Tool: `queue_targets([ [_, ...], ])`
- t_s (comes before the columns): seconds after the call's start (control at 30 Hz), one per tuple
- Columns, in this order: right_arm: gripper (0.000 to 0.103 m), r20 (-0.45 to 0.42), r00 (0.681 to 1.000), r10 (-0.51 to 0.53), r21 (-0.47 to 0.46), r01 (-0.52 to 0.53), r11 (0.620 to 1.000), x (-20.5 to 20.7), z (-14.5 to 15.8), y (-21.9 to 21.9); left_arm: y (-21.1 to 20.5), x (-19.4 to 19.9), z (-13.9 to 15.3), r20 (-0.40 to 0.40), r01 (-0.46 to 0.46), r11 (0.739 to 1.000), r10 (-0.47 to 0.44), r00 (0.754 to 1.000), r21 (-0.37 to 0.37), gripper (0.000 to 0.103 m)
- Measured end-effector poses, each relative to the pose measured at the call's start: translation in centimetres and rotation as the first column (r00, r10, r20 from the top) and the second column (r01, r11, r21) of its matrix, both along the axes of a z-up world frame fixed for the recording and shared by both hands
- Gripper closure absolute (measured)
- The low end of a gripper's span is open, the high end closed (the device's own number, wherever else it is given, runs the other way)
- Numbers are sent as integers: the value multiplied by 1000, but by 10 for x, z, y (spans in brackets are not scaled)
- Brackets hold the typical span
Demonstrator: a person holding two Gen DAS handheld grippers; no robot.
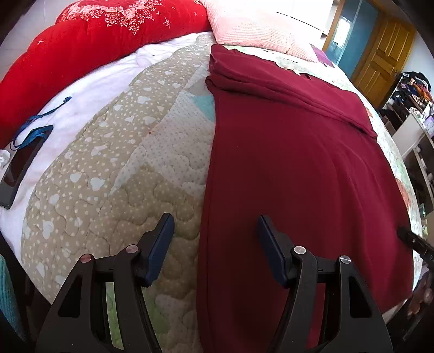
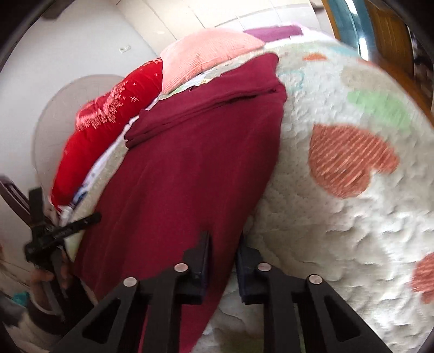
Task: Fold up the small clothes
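A dark red garment (image 1: 293, 168) lies flat and long on the quilted bed cover (image 1: 130, 163), its far end folded over into a band. My left gripper (image 1: 215, 230) is open and empty, straddling the garment's near left edge just above it. In the right wrist view the same garment (image 2: 190, 168) runs away from me. My right gripper (image 2: 223, 244) has its jaws narrowly apart with the garment's near right edge between them; whether they pinch the cloth is unclear. The left gripper shows in the right wrist view (image 2: 78, 225) at the left.
A bright red quilt (image 1: 89, 46) and a pink pillow (image 1: 260, 24) lie at the head of the bed. A dark phone (image 1: 19, 171) with a blue cord lies on a white sheet at left. A wooden door (image 1: 382, 59) and shelves (image 1: 412, 108) stand at right.
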State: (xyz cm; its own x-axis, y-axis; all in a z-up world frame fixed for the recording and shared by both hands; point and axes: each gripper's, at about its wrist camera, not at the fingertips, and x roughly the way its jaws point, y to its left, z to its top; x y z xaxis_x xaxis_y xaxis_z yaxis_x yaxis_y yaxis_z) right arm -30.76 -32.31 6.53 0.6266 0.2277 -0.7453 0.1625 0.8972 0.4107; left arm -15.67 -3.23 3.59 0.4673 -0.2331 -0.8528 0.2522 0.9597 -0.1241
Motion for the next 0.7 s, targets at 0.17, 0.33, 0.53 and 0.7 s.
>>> queue_targets([
  [0.17, 89, -11, 1000, -3, -199, 1, 980, -8, 22, 10, 10, -7, 1, -14, -11, 1000, 11, 1000, -22, 39],
  [0.33, 88, -5, 1000, -17, 17, 17, 1000, -27, 17, -16, 14, -17, 1, -22, -1, 1000, 1, 1000, -9, 39],
  [0.53, 80, -5, 1000, 3, 105, -2, 994, -47, 0, -14, 16, -30, 0, -27, 6, 1000, -5, 1000, 8, 39],
  [0.7, 80, 28, 999, 27, 84, -30, 996, -41, 9, 4, 10, -34, -1, -17, 8, 999, -7, 1000, 35, 39],
])
